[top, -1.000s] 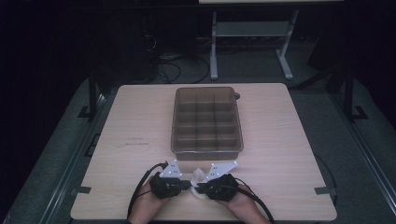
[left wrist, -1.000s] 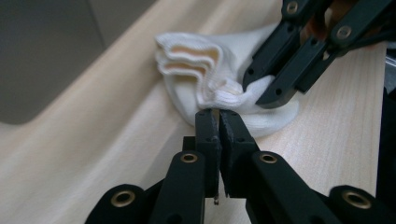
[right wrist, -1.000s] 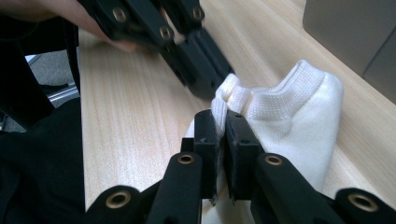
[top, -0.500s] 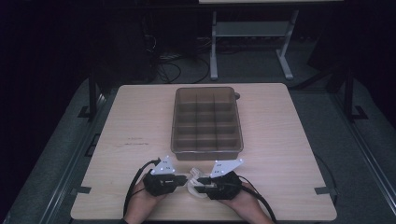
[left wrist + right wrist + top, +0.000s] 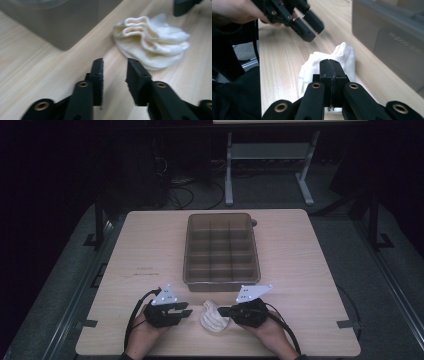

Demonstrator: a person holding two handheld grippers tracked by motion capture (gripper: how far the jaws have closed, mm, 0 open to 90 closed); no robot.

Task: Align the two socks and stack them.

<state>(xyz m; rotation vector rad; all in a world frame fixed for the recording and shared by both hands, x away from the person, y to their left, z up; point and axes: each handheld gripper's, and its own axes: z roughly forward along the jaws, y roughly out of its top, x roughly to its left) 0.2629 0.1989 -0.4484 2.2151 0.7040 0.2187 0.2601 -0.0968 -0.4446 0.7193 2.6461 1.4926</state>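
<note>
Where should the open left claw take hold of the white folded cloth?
Probably the stacked fold edges of the white folded cloth that face the left claw. It lies flat on the wooden table, so come in low from its left, away from the closed right claw at its right end.

High view dim, surroundings near black; table (image 5: 300,270) lit evenly from above. Gripper views brighter; bin (image 5: 62,22) and near jaws soft, out of focus.

Open worktop (image 5: 300,265) L & R of bin (image 5: 221,249), room to pass. Bin blocks fwd reach at centre. Cloth (image 5: 214,317) lies btwn grippers, just before the bin's near wall.
</note>
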